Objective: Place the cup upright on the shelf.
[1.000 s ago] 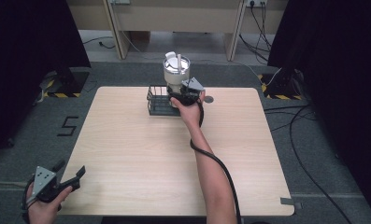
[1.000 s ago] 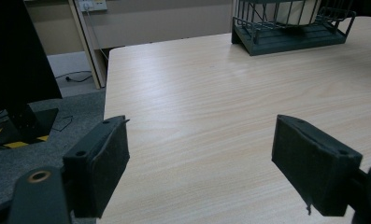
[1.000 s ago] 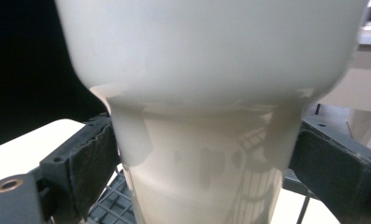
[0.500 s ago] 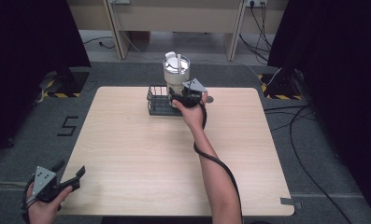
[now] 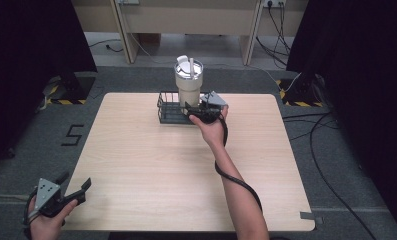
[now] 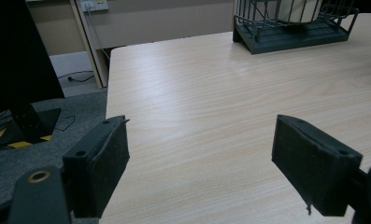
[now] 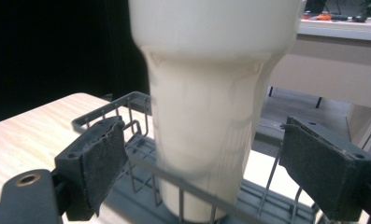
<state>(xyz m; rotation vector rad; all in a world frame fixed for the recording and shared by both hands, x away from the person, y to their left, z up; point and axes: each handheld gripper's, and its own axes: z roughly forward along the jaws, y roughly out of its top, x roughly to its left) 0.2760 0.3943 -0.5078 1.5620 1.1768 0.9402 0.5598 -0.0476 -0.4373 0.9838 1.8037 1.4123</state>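
Note:
A cream tumbler (image 5: 188,82) with a lid and straw stands upright in a black wire basket (image 5: 167,111) at the far middle of the table. My right gripper (image 5: 193,109) is at the basket's right end, just in front of the tumbler. In the right gripper view the tumbler (image 7: 211,102) rises between the two pads of my right gripper (image 7: 202,140), which is open and apart from it on both sides. The basket's wire rim (image 7: 127,100) runs below the pads. My left gripper (image 5: 75,189) hovers open at the table's near left corner, holding nothing; in its own view the left gripper (image 6: 199,135) faces bare tabletop.
The wooden table (image 5: 151,165) is bare across its middle and near side. In the left gripper view the basket (image 6: 290,35) sits far off at the top right. Cables (image 5: 326,150) lie on the floor to the right, and a desk (image 5: 186,15) stands beyond the table.
My right gripper has drawn back slightly toward the near right. The tumbler stays upright in the basket. The left gripper has held still.

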